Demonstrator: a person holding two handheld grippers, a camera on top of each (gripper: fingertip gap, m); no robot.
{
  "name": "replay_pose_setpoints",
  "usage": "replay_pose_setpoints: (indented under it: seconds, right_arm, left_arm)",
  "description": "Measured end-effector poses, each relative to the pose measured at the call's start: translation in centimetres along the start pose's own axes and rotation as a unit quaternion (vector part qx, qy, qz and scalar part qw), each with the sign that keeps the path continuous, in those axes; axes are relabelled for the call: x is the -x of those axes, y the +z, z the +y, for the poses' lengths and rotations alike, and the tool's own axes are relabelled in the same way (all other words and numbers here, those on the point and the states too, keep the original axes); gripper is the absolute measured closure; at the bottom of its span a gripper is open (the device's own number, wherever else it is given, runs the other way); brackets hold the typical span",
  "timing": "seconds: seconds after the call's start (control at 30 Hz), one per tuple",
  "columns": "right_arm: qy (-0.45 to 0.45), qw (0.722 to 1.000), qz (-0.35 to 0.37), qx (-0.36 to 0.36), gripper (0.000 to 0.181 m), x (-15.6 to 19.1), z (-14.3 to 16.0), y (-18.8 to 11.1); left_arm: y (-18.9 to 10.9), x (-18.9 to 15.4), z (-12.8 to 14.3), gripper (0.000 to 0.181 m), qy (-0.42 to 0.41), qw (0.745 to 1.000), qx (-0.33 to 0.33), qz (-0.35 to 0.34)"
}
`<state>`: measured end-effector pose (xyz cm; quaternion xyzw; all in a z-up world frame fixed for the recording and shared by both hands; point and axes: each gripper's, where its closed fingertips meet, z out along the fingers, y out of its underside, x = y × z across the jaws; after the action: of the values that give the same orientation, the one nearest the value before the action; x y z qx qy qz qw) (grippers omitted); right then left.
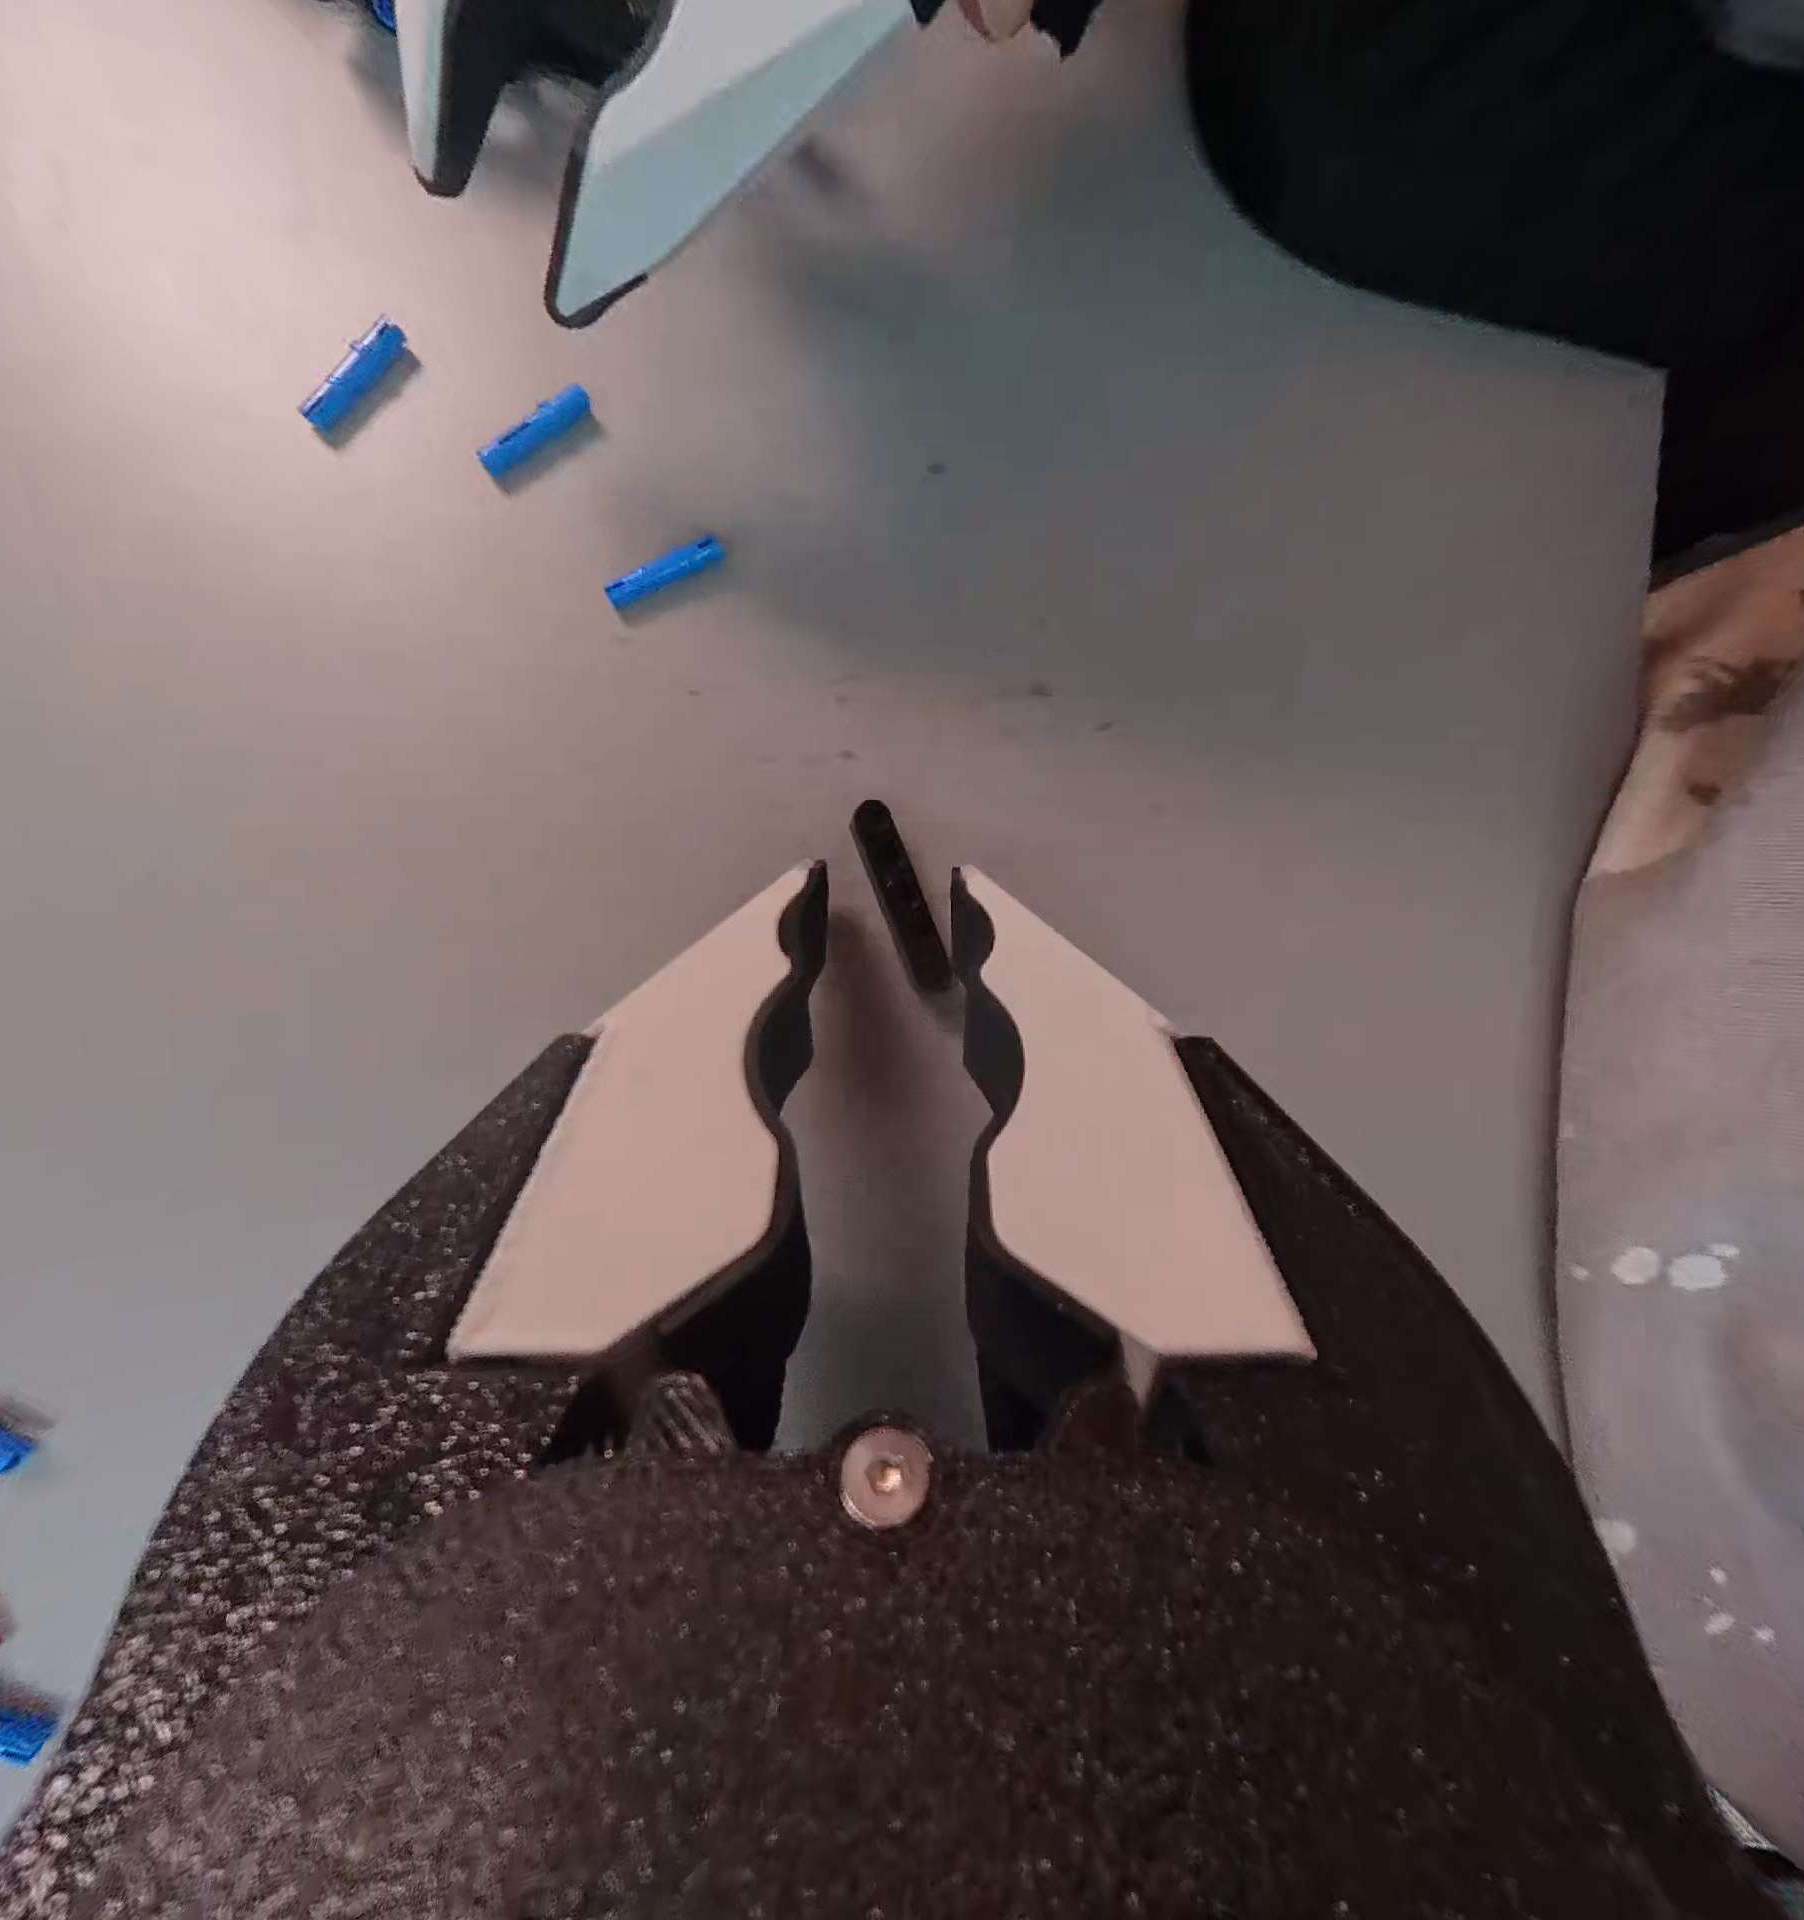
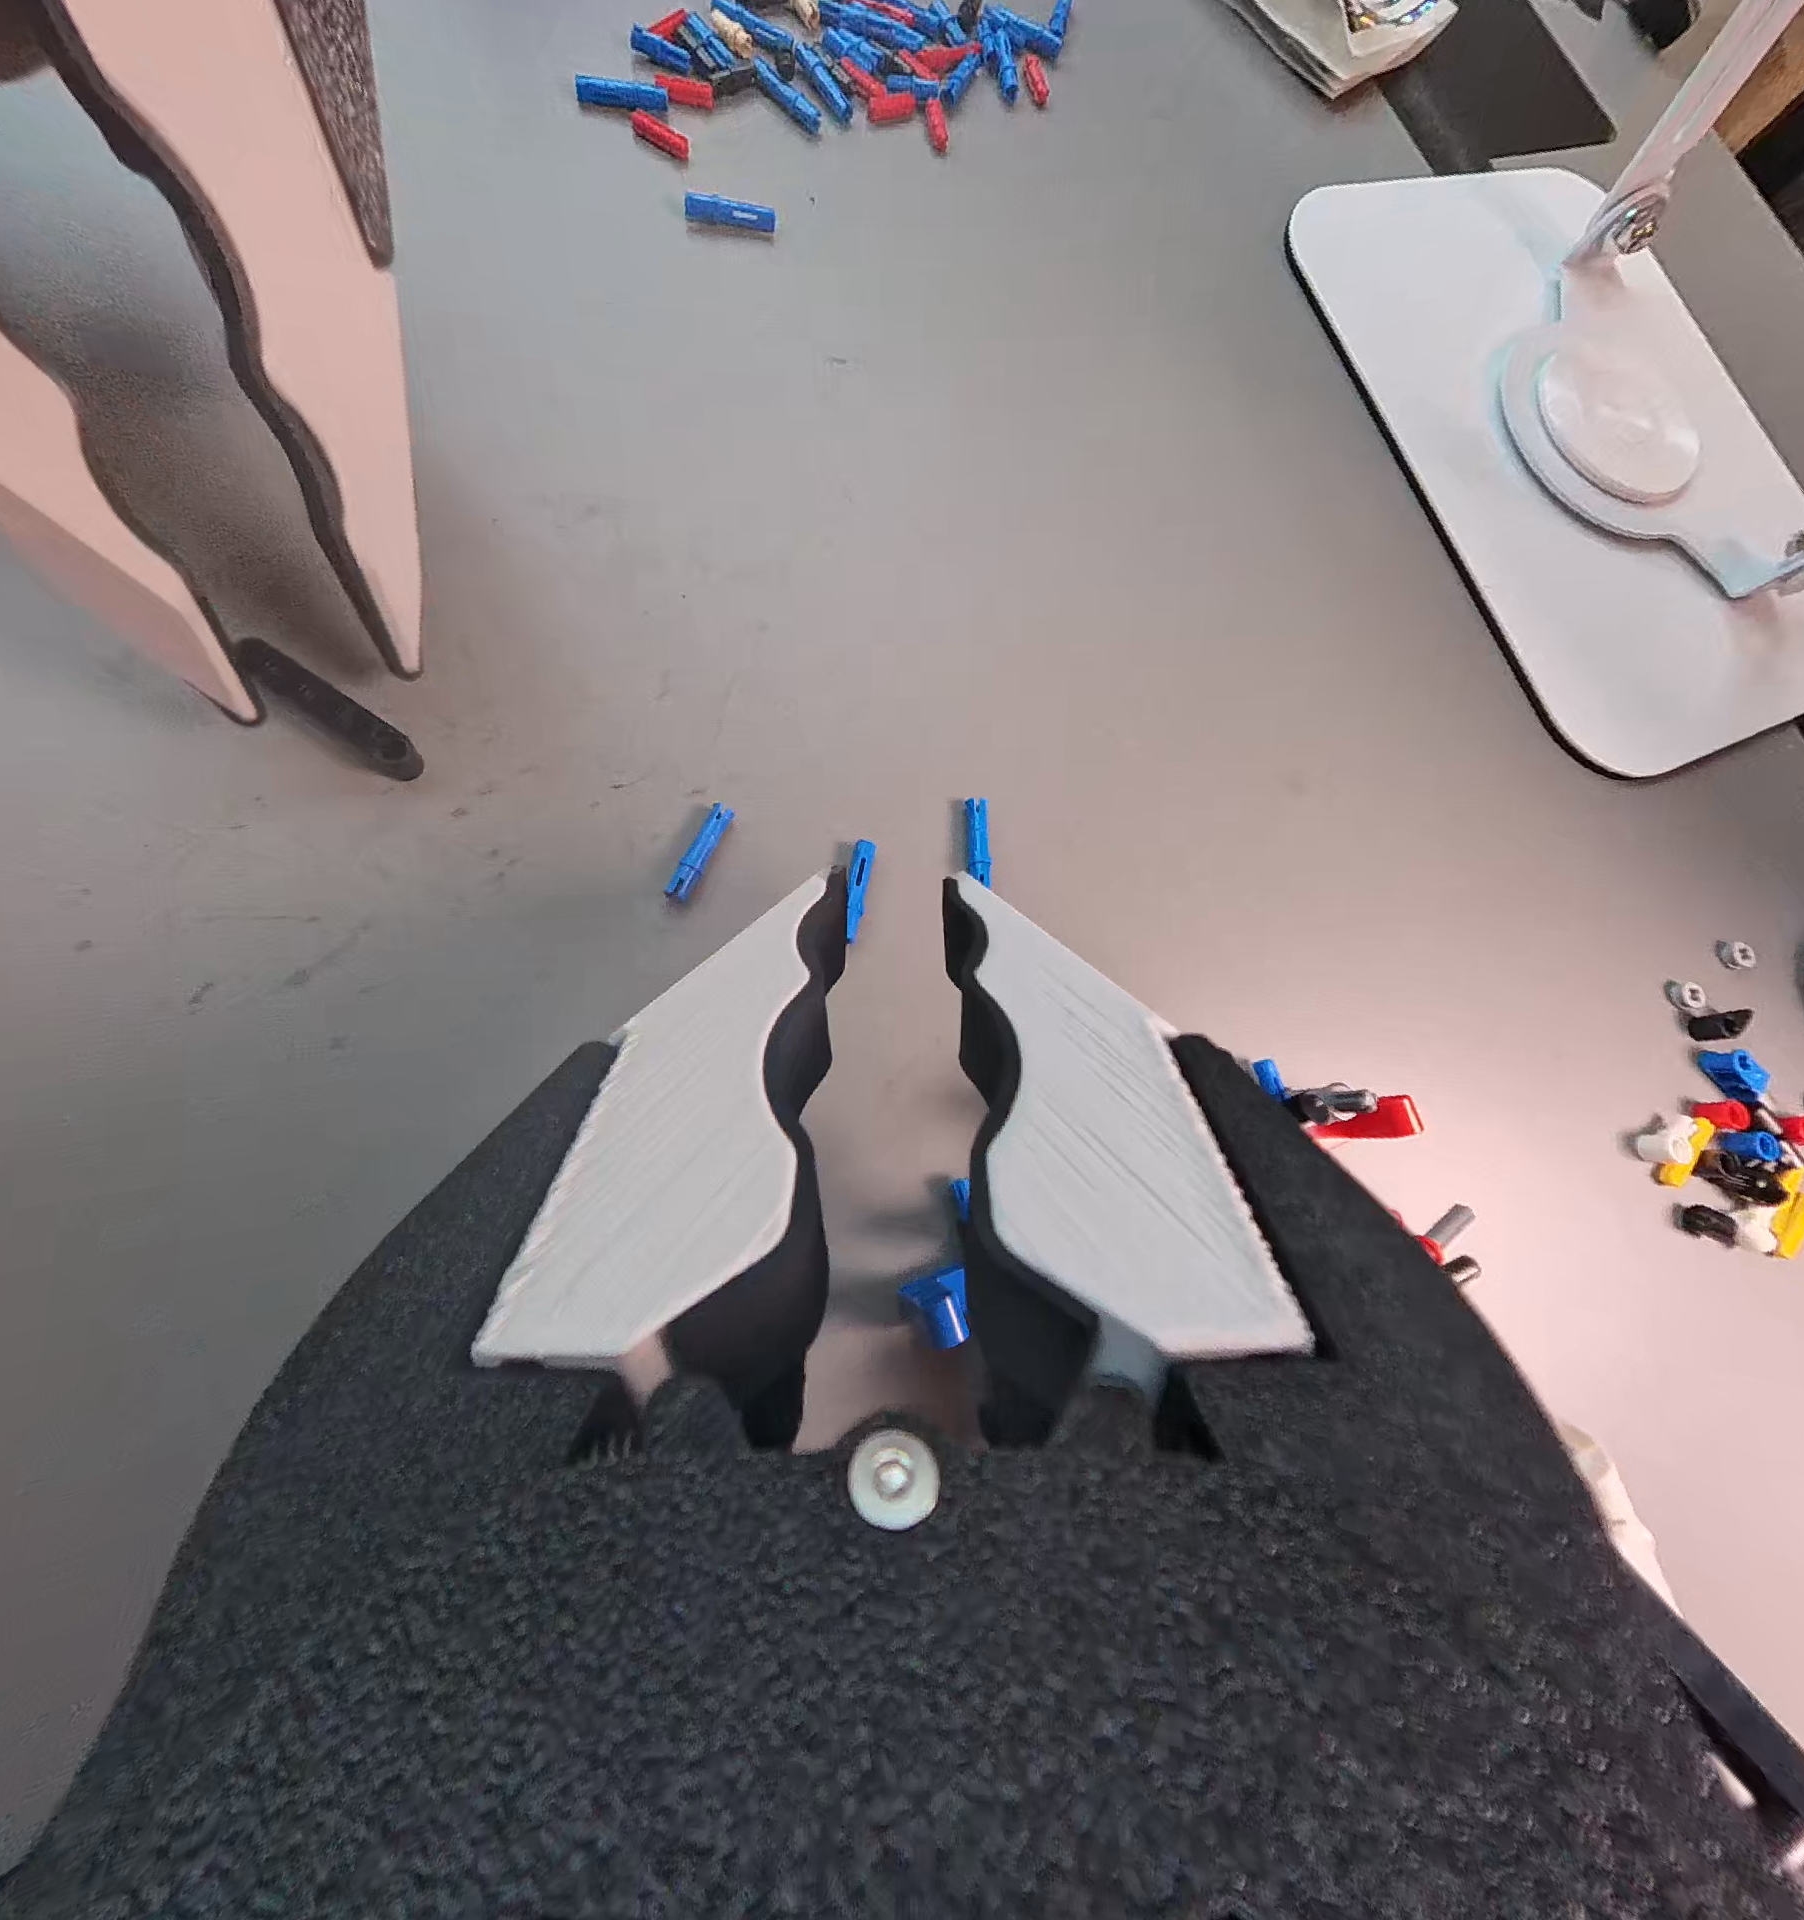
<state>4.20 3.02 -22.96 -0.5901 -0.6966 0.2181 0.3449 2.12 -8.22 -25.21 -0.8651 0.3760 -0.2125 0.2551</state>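
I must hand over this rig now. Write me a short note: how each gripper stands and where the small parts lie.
Left gripper: open, down at the grey table, a black beam lying between its fingertips, not clamped.
Right gripper: open, empty, fingertips among three loose blue pins on the table.
Farther off: a pile of blue and red pins, a mixed cluster of small parts, a white stand base.

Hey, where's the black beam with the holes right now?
The black beam lies on the grey table between the open left gripper's fingertips, across from three blue pins.
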Motion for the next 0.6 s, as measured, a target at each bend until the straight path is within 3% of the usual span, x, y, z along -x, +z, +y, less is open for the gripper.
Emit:
replay_pose_setpoints:
  seconds: [0.2,0.3,0.37,0.47,0.53,0.6]
  right_arm:
    - [0.008,1.000,-0.003,0.011,0.159,0.3,0.0,0.4]
    - [0.008,0.999,0.007,0.041,0.154,-0.6,0.3,1.0]
    - [0.008,0.997,-0.011,0.077,0.147,-0.9,0.5,1.4]
    - [0.008,0.993,-0.041,0.110,0.142,-0.9,0.2,2.0]
    - [0.007,0.991,-0.035,0.132,0.151,-1.5,0.2,2.6]
    - [0.010,0.988,-0.033,0.149,0.157,-1.9,0.4,3.0]
  left_arm:
    - [0.5,0.7,0.6,0.175,0.063,0.996,0.040,-0.052]
    - [-1.7,2.3,0.6,0.175,0.063,0.993,0.043,-0.093]
    - [-5.4,4.2,-0.3,0.175,0.045,0.988,0.010,-0.148]
    - [-14.1,8.4,0.3,0.175,0.004,0.958,-0.012,-0.288]
    - [-20.1,11.2,3.5,0.175,-0.053,0.924,0.008,-0.380]
    - [-24.3,13.0,8.5,0.175,-0.132,0.892,0.053,-0.429]
